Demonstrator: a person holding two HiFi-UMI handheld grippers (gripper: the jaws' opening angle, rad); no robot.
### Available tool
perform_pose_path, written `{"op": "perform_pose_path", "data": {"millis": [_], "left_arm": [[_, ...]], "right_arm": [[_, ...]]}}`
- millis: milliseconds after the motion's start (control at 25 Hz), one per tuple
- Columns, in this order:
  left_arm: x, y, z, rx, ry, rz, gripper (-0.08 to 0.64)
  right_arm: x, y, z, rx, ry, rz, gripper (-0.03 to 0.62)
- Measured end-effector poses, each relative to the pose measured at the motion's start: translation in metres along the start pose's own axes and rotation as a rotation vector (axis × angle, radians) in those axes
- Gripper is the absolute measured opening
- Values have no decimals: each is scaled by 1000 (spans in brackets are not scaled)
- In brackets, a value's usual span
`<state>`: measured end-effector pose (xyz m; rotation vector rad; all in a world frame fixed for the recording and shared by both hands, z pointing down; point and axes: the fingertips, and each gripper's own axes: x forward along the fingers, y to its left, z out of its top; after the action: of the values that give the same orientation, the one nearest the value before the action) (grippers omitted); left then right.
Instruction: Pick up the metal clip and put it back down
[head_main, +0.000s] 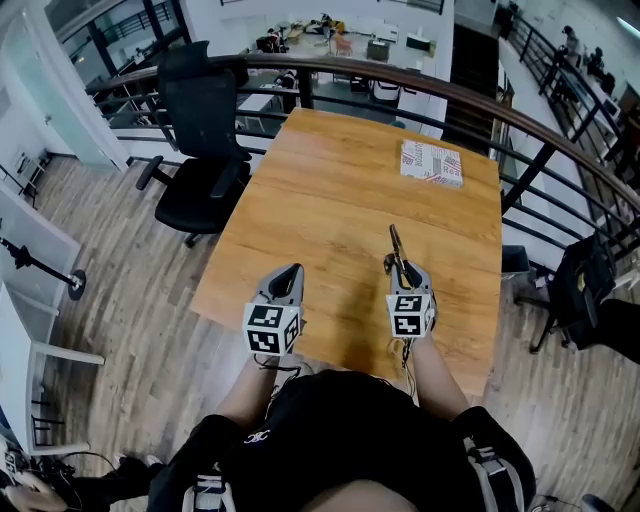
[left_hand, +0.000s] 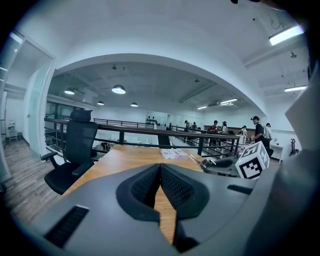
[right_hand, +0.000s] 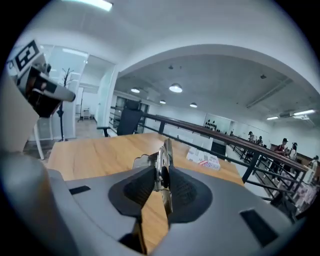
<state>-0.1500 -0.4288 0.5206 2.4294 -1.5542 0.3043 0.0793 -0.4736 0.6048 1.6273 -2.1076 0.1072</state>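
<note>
The metal clip (head_main: 397, 247) is a slim silvery spring clip. It stands on edge between the pads of my right gripper (head_main: 401, 264) and sticks out ahead of them over the wooden table (head_main: 330, 190). In the right gripper view both black pads press on the metal clip (right_hand: 164, 159), so my right gripper (right_hand: 161, 176) is shut on it. I cannot tell whether the clip touches the tabletop. My left gripper (head_main: 294, 269) hovers to the left near the table's front edge. Its jaws meet at the tips with nothing between them, as the left gripper (left_hand: 160, 167) shows in its own view.
A flat printed packet (head_main: 431, 163) lies at the table's far right corner. A black office chair (head_main: 201, 140) stands at the left side. A dark curved railing (head_main: 480, 105) runs behind the table. The table edge drops off to the right of my right gripper.
</note>
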Motion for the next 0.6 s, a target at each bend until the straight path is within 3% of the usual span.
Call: {"op": "perform_pose_path", "data": {"millis": [280, 600], "left_arm": [[9, -16, 3, 14, -7, -43, 18], [22, -40, 13, 34, -16, -107, 18]], "right_arm": [[-58, -29, 88, 99, -281, -5, 101], [-117, -57, 135, 141, -470, -57, 101]]}}
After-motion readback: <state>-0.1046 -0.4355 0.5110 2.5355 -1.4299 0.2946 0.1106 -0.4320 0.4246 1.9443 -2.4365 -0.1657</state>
